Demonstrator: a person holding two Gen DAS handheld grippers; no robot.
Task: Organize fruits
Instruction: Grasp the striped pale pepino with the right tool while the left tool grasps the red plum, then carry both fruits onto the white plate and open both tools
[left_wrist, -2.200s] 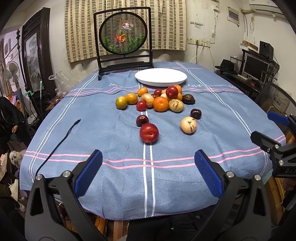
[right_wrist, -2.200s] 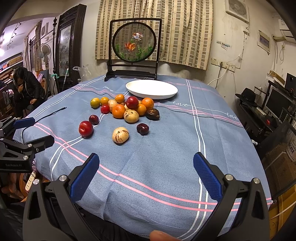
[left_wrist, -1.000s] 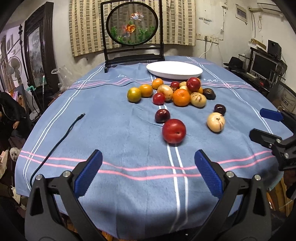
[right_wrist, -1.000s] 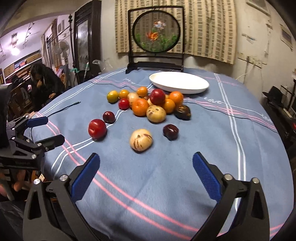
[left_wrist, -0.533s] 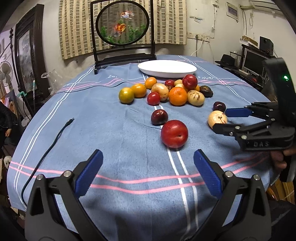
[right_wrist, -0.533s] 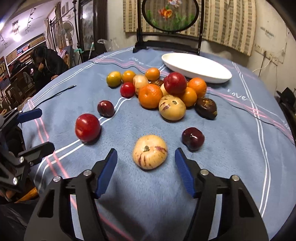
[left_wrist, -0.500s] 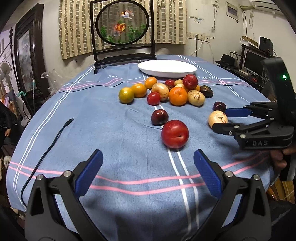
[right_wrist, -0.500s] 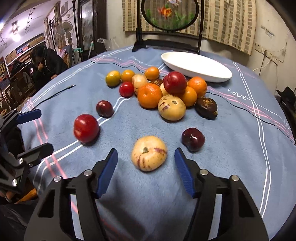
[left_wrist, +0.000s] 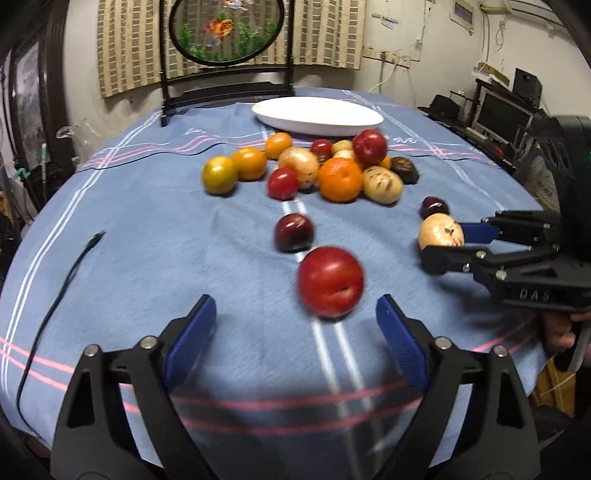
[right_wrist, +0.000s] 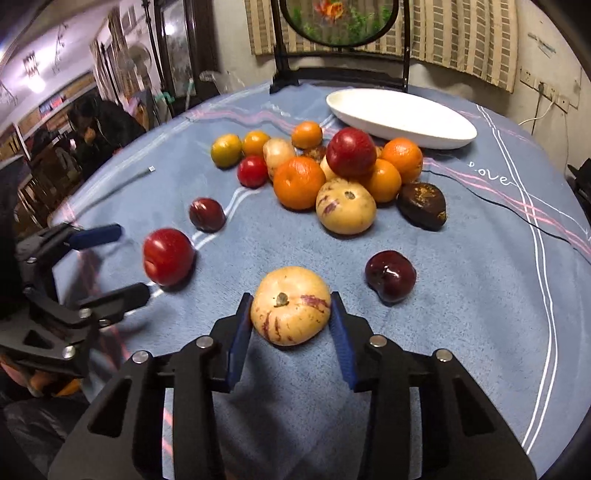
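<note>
A heap of oranges, red plums and pale striped fruits (left_wrist: 340, 179) lies on the blue cloth in front of an oval white plate (left_wrist: 317, 118). One pale striped fruit (right_wrist: 290, 306) sits apart, near me. My right gripper (right_wrist: 291, 321) has it between its blue pads; both pads touch its sides and the jaws are closing. In the left wrist view the same right gripper (left_wrist: 443, 245) reaches in from the right around that pale fruit (left_wrist: 441, 232). A big red fruit (left_wrist: 330, 282) lies just beyond my left gripper (left_wrist: 295, 314), whose jaws are closing with nothing between them.
A dark plum (right_wrist: 390, 275) lies right of the held fruit, another dark plum (left_wrist: 294, 232) behind the red one. A black cable (left_wrist: 55, 295) trails on the cloth at left. A framed round screen (left_wrist: 225, 33) stands behind the plate. A person (right_wrist: 103, 129) sits at far left.
Both grippers moved forward and down toward the fruit. The right jaws narrowed from wide open onto the pale striped fruit. The left jaws narrowed a little and the red fruit is nearer.
</note>
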